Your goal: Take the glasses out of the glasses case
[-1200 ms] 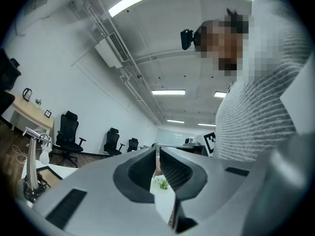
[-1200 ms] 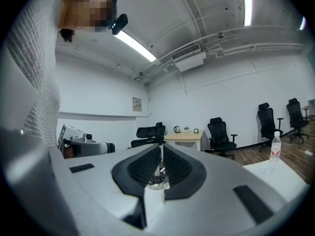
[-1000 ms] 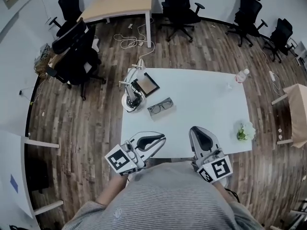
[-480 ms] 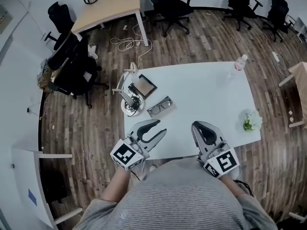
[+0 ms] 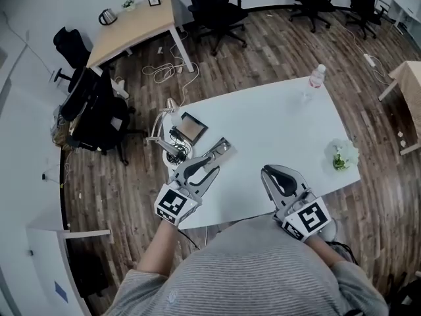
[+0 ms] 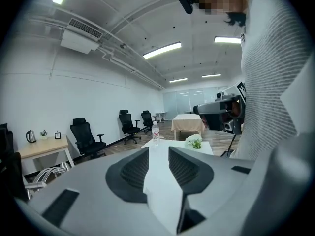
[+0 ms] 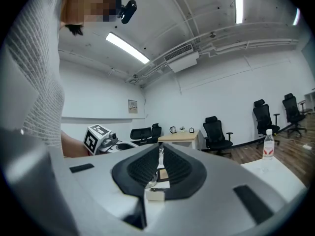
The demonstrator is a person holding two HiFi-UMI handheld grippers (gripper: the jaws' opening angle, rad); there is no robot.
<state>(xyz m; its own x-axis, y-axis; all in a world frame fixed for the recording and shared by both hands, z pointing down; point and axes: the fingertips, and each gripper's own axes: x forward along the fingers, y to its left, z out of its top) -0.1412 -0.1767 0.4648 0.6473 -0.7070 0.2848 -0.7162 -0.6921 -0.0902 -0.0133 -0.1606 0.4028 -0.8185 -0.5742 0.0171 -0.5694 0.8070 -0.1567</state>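
The glasses case (image 5: 223,147) lies open on the white table (image 5: 276,130) at its left side, and the dark glasses in it are partly hidden behind my left gripper. In the head view my left gripper (image 5: 212,164) reaches over the table's near edge with its tips just short of the case. Its jaws have just been opening and stand open with nothing between them, as the left gripper view shows (image 6: 157,165). My right gripper (image 5: 268,174) hovers over the near edge further right. It is shut and holds nothing (image 7: 160,167).
A desk lamp (image 5: 166,140) and a brown framed pad (image 5: 188,127) stand just behind the case. A water bottle (image 5: 316,76) is at the far right corner, a small plant (image 5: 339,157) near the right edge. Office chairs and a wooden desk (image 5: 131,28) surround the table.
My left gripper has opened and moved forward over the table edge toward the glasses case. The right gripper has hardly shifted. The head view has swung a little.
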